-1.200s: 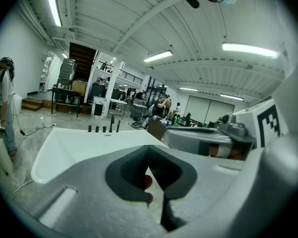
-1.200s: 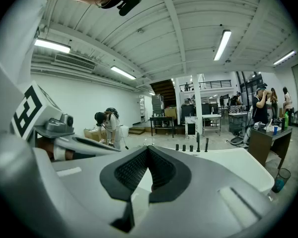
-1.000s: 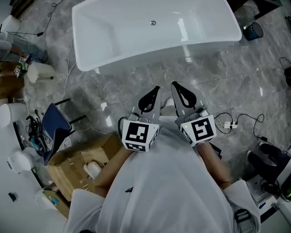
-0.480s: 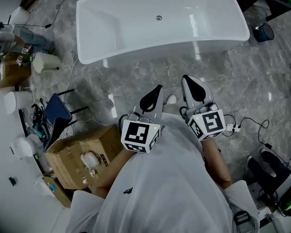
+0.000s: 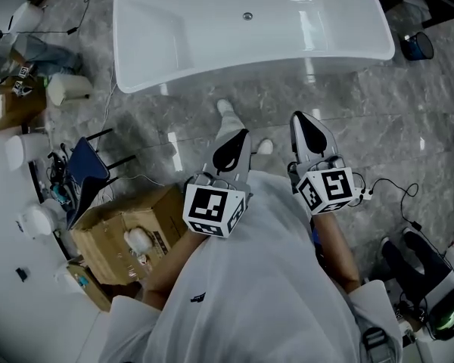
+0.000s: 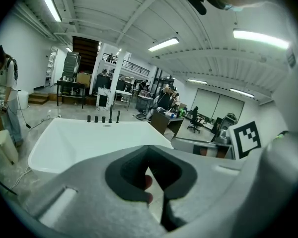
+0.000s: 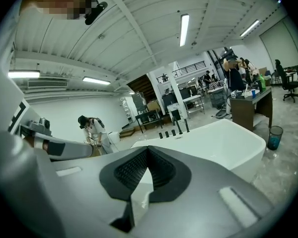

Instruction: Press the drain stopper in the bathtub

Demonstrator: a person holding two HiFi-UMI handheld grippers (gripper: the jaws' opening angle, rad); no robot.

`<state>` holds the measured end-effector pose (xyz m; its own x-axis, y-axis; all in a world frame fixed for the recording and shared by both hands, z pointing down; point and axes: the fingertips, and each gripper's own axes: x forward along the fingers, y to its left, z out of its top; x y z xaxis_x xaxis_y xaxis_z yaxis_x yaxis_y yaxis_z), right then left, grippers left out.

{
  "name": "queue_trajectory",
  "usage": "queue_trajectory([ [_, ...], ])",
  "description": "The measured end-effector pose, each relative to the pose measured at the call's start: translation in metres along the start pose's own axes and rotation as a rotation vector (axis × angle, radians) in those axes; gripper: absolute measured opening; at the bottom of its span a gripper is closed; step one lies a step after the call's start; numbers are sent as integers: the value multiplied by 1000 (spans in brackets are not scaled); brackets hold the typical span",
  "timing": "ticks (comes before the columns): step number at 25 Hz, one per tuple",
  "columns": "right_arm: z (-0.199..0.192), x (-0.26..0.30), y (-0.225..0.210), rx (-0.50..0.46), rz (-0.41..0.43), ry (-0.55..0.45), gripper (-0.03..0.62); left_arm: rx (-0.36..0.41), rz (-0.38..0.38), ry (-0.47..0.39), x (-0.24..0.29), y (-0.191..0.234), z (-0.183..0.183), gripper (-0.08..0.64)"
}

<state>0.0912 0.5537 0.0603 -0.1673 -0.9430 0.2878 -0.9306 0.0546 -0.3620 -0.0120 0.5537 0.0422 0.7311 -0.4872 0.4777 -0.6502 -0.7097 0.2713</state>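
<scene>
Left gripper [image 5: 242,137] and right gripper [image 5: 302,120] are held pressed together; a round metallic drain stopper [image 5: 247,16] is seen in the glossy white bathtub [image 5: 174,40].

Glossy white bathtub [image 5: 212,44], shiny metal drain stopper [image 5: 247,16], polished grey stone-look floor [image 5: 408,119], matt brown cardboard box [image 5: 110,237].

A white shoe [image 5: 225,110] now shows on the grey marble floor [image 5: 378,119] ahead of the left gripper [image 5: 232,148], apparently a step toward the white freestanding bathtub [image 5: 212,70]. The right gripper [image 5: 310,133] sits farther right, so the two are wider apart. The small round metal drain stopper [image 5: 247,15] lies higher in the head view.
</scene>
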Motion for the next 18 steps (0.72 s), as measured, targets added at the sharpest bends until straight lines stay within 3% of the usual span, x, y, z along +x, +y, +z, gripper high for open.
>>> queue_trajectory([
  [6,4,50,10,-34,8,46,0,-58,-27,2,32,48,13,2],
  [10,26,97,6,-31,-15,57,0,-78,-39,-16,64,86,46,2],
  [18,74,209,37,-115,37,93,0,-143,-13,-60,93,199,105,2],
])
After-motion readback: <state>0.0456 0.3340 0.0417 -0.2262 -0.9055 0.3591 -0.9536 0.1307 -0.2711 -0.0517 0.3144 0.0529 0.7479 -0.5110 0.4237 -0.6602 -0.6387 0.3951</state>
